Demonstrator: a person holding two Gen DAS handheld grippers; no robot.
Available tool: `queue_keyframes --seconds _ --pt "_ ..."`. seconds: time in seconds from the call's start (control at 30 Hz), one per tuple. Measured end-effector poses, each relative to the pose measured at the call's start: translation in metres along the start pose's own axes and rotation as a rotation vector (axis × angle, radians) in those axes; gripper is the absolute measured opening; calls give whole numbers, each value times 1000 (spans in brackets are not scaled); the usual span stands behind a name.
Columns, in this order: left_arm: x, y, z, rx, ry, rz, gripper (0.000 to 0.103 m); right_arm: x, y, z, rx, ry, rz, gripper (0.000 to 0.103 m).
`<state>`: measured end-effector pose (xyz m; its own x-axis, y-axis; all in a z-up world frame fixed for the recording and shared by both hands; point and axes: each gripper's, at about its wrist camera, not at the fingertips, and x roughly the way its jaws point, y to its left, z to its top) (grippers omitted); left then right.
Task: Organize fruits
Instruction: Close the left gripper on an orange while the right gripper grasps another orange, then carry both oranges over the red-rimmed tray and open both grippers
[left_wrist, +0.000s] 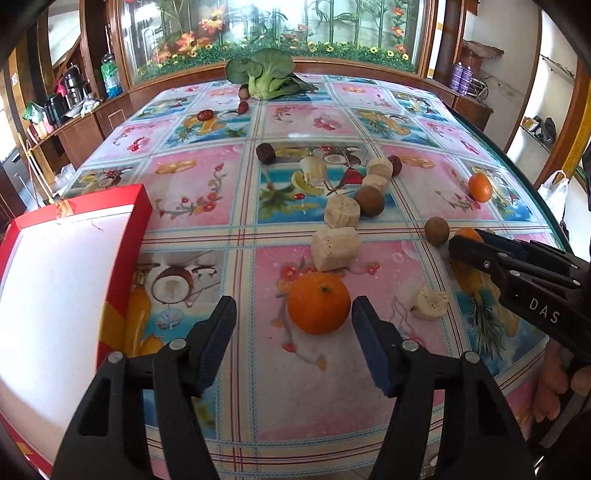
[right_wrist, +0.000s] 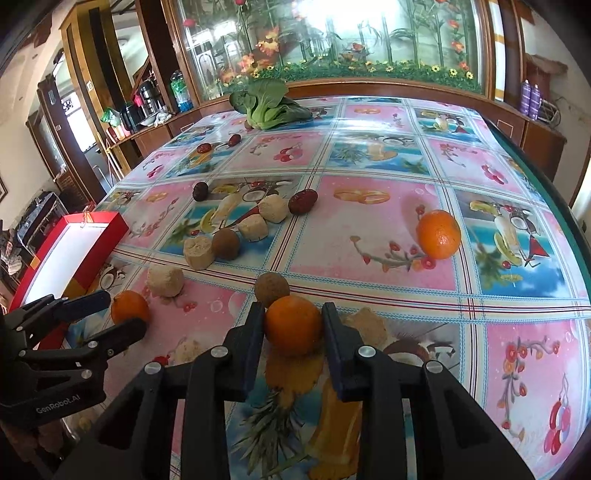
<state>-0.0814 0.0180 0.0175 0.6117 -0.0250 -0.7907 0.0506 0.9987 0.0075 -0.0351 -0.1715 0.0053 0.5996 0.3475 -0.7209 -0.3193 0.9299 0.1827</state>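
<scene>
My left gripper (left_wrist: 293, 321) is open, its fingertips on either side of a near orange (left_wrist: 318, 302) on the table; the same orange shows in the right wrist view (right_wrist: 130, 305). My right gripper (right_wrist: 293, 325) is shut on a second orange (right_wrist: 293, 325), low over the table; in the left wrist view that orange (left_wrist: 467, 234) is mostly hidden by the fingers. A third orange (right_wrist: 439, 234) lies far right. Brown round fruits (right_wrist: 272, 288), pale cut chunks (left_wrist: 335, 247) and dark red dates (right_wrist: 303, 201) are scattered mid-table. A red box with a white inside (left_wrist: 55, 266) stands at the left.
A green leafy vegetable (left_wrist: 264, 74) lies at the table's far edge. The table (left_wrist: 192, 184) has a glossy fruit-print cover and a rounded right edge. Wooden shelves with bottles and flasks stand to the left, and a glass panel with flowers behind.
</scene>
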Motion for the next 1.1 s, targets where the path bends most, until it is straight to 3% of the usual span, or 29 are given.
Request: queue_keyframes --seconds 0.43,0.47,0.53,0.67,1.1 --pt "5 -2 3 2 12 11 66 0 0 0 1 0 0 30" --pt "6 -2 3 6 16 13 63 0 0 0 1 -1 0 30" --pt "8 -2 4 6 24 -9 49 -1 -1 0 3 -2 2 30" --pt "5 -3 4 11 10 -27 36 -5 0 -1 -5 -24 13 30" --pt "-34 17 -5 -7 -93 14 36 -21 -2 2 17 -143 31 30"
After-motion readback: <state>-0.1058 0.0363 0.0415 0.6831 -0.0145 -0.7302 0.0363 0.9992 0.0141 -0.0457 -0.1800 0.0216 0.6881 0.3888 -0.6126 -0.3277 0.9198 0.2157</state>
